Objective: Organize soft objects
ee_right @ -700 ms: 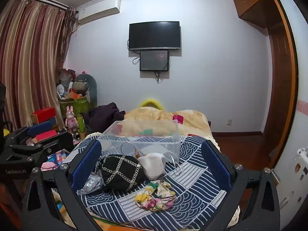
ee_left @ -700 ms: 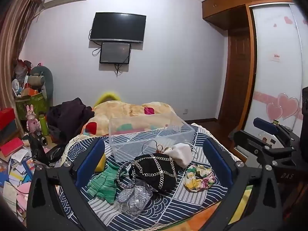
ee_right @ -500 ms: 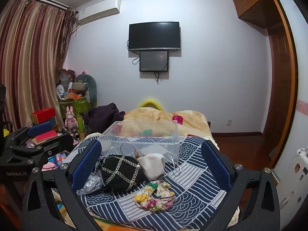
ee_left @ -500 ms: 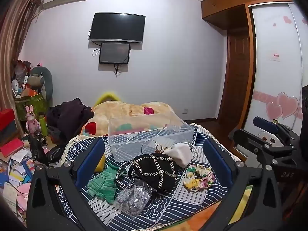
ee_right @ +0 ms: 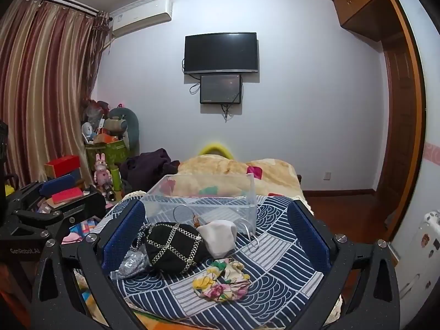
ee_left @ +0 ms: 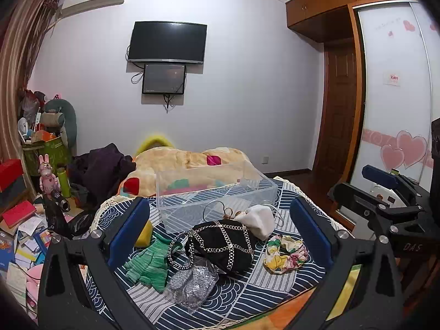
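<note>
Both the left tool (ee_left: 220, 228) and right tool (ee_right: 217, 231) hover with fingers spread apart and empty above the bed (ee_left: 277, 277), where a black chain bag (ee_left: 222, 244), green gloves (ee_left: 148, 264) and floral scrunchie (ee_left: 286, 253) lie before a clear bin (ee_left: 214, 195).

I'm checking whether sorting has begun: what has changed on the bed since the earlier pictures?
Nothing visibly changed. Both tongs, left and right, are open and hold nothing. The black bag, green gloves, floral scrunchie and clear bin lie where they were.
</note>
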`<state>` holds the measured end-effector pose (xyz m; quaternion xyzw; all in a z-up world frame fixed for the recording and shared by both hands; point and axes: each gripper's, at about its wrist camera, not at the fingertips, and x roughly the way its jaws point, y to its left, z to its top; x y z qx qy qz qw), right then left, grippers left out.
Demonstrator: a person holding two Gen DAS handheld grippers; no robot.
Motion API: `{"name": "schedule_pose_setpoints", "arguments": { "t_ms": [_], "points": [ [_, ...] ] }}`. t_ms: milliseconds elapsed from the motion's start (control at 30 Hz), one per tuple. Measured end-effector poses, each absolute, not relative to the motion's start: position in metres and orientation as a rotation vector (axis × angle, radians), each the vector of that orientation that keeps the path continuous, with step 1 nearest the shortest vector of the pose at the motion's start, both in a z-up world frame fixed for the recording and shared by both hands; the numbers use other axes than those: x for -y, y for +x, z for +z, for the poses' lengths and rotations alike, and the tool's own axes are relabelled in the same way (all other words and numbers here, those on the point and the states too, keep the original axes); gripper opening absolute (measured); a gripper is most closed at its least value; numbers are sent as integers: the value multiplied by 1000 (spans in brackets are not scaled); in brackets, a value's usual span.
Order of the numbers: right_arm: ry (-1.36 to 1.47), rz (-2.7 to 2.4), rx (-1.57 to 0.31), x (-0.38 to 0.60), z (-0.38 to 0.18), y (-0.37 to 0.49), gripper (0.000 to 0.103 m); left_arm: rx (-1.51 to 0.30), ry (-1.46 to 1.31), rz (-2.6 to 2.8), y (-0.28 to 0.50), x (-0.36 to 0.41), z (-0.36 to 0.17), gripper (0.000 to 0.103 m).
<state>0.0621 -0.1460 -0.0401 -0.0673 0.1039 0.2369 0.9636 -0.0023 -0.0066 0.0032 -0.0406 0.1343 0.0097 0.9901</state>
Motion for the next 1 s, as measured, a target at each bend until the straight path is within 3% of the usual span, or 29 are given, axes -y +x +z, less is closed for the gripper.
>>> {"name": "schedule_pose_setpoints", "arguments": {
  "t_ms": [1000],
  "points": [
    [-138,482,-200,147,-43,59,103,-268,-88,10,-3,6,0,103]
  ]
}}
